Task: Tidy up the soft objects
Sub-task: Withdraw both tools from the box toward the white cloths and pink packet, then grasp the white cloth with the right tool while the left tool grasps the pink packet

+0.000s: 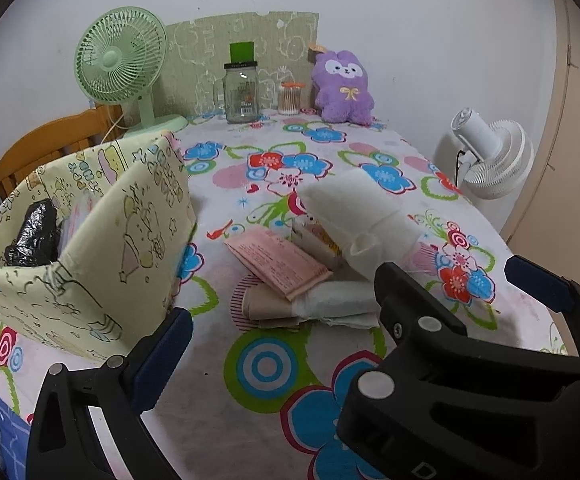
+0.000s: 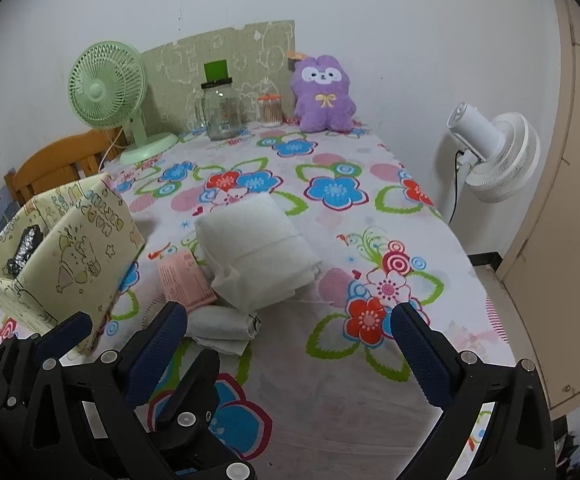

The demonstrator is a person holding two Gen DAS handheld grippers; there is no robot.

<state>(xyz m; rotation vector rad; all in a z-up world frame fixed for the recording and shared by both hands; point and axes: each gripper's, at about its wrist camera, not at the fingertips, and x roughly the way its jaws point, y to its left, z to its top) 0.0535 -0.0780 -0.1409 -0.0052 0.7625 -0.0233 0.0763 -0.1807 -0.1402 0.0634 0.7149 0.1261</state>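
Note:
A pile of soft packs lies mid-table: a big white padded pack (image 2: pixel 256 250), a pink packet (image 2: pixel 184 280) and a small white roll (image 2: pixel 222 326). The same pile shows in the left wrist view, with the white pack (image 1: pixel 354 216), pink packet (image 1: pixel 278 266) and roll (image 1: pixel 338 306). A yellow cartoon-print fabric box (image 1: pixel 82 240) (image 2: pixel 66 248) stands at the left and holds a black bag (image 1: pixel 36 234). My right gripper (image 2: pixel 290 332) is open and empty just in front of the pile. My left gripper (image 1: pixel 348 308) is open and empty, its jaws wide apart.
A green desk fan (image 1: pixel 116 66), a glass jar (image 1: pixel 242 92), a cotton-swab jar (image 1: pixel 290 98) and a purple plush (image 1: pixel 344 88) stand at the table's far edge. A white fan (image 2: pixel 494 156) stands off the right side. A wooden chair (image 1: pixel 46 148) is at the left.

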